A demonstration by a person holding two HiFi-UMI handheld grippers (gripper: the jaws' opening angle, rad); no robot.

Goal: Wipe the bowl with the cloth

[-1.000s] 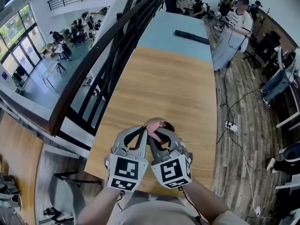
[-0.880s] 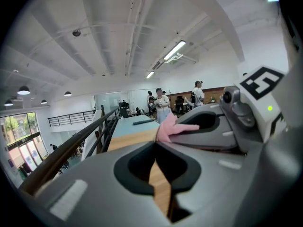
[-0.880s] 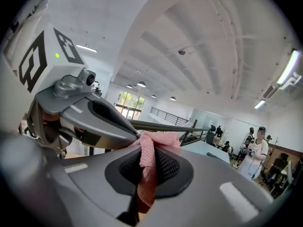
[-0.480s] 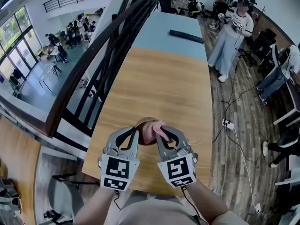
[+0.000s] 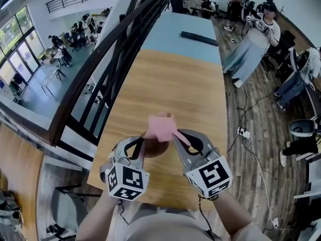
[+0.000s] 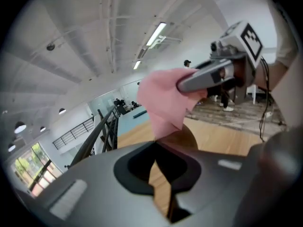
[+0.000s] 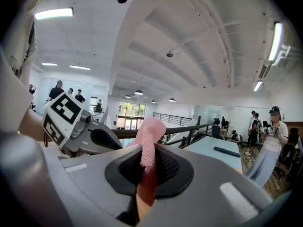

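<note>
Railing: a dark handrail runs along the left edge of the tabletop, with a lower hall beyond it.
Surface: the tabletop is light wood, with a pale blue section at its far end where a long dark bar lies.
Left side: the left hand-held gripper sits low at the near end, its jaws clenched tight on the rim of the bowl.
Middle: the brown bowl is at the near end of the tabletop between the two grippers. The cloth partly covers it from above. Whether it rests on the wood or is lifted cannot be told.
Fabric: the pink cloth spreads out from the right tips, with its lower edge over the bowl.
Right side: the right hand-held gripper is a little higher and is grasping the cloth. A fold is pinched between its pads and stands up past the tips.
Far right: a person stands on the plank floor beside the tabletop.
</note>
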